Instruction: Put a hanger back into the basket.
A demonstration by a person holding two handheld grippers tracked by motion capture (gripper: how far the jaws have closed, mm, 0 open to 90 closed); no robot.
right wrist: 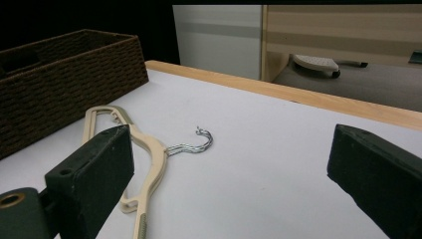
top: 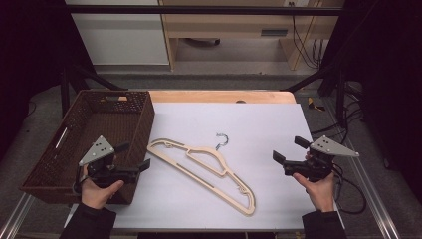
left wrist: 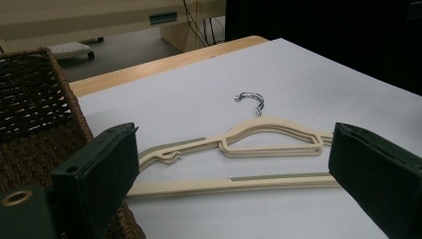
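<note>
while i hold both wide apart and empty, my left gripper [top: 133, 157] sits beside the wicker basket [top: 89, 112], my right gripper [top: 287, 150] well apart; the hanger [top: 209, 167] lies flat between them.

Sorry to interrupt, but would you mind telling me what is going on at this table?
A person holds the left tool and the right tool, both open and empty. A beige hanger lies flat on the white table between them, untouched. A brown wicker basket sits at the left.
</note>
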